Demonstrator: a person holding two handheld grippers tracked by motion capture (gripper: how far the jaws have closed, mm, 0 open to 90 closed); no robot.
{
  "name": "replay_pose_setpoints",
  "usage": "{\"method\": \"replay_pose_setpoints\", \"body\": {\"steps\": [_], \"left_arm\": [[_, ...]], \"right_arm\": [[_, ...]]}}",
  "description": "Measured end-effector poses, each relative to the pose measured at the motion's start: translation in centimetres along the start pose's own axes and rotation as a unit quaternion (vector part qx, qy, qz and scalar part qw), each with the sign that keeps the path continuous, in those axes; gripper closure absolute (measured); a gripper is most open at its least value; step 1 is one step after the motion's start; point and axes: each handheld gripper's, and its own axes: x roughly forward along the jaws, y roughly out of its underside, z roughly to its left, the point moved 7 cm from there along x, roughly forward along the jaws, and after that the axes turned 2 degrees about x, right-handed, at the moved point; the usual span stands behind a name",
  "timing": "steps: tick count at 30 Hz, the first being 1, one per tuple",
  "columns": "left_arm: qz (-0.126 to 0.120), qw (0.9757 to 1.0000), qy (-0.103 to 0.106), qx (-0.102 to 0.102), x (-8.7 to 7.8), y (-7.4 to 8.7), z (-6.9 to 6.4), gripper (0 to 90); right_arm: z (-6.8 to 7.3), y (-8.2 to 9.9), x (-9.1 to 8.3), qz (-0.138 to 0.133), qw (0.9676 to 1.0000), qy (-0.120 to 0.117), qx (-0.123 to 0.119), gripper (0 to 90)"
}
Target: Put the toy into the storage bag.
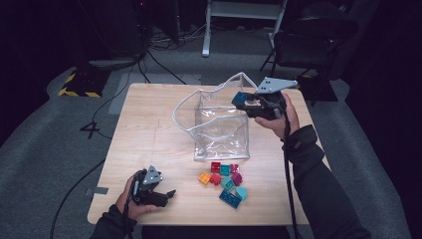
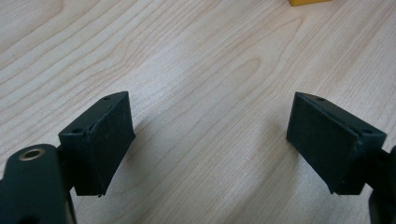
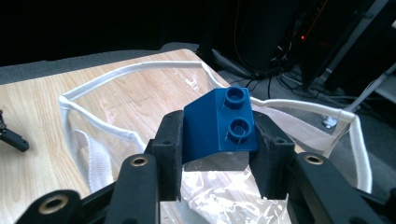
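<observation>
Over the bag (image 3: 116, 70) near the table's far edge, our right fingers (image 3: 218, 154) are clamping a blue brick (image 3: 219, 128) for dropping in; left fingers (image 2: 210, 140) are idling apart near the front-left corner.

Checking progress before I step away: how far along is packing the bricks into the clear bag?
Barely begun: I see no bricks inside the clear bag. In hand: the right gripper holds a blue brick over its opening. Left: the pile of bricks on the table.

We found no readable text, label, brand, number or sign on any surface in these views.
</observation>
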Motion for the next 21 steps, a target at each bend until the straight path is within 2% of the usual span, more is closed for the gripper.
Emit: {"method": "replay_pose_setpoints", "body": {"steps": [8,13,21], "left_arm": [[0.0,1.0,0.0,0.0,0.0,0.0,0.0,15.1],[0.0,1.0,0.0,0.001,0.0,0.0,0.0,15.1],[0.0,1.0,0.0,0.001,0.0,0.0,0.0,15.1]], "right_arm": [[-0.7,0.0,1.3,0.002,0.9998,-0.001,0.021,59.6],[-1.5,0.4,2.2,0.018,0.9993,0.011,0.031,59.5],[-2.3,0.8,2.7,0.03,0.9983,0.025,0.043,59.4]]}}
